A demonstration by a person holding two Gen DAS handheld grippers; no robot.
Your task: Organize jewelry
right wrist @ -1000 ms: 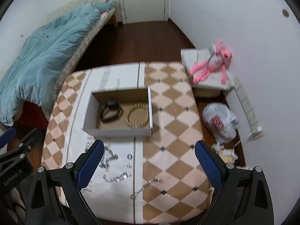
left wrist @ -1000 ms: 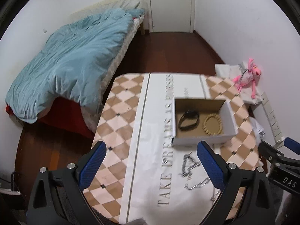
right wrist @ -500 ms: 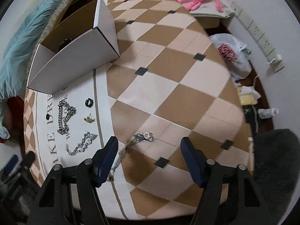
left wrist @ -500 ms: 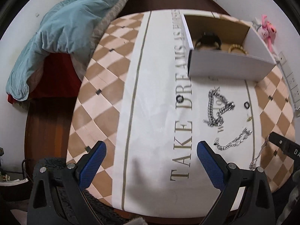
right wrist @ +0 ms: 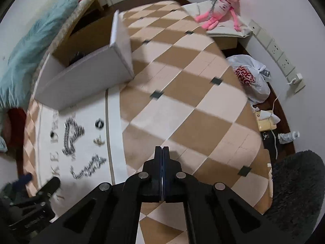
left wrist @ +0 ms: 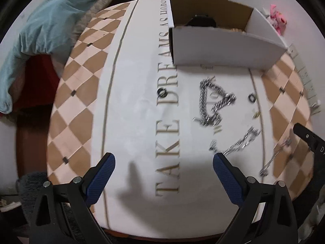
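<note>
My left gripper hangs open over the white lettered strip of the tablecloth, nothing between its blue pads. Ahead of it lie a thick silver chain, a smaller silver chain, a thin chain, two black rings and a small gold piece. The white cardboard box behind them holds a black bracelet. My right gripper is shut over the checkered cloth, with nothing visible between its pads. It enters the left wrist view beside the thin chain.
A bed with a blue quilt stands left of the table. Right of the table are a pink plush toy, a white plastic bag, floor clutter and a dark fluffy mat. The table edge curves close on the right.
Both grippers have dropped close to the tabletop and tilted steeply downward. The right gripper's jaws went from wide open to shut. The left stayed open.
</note>
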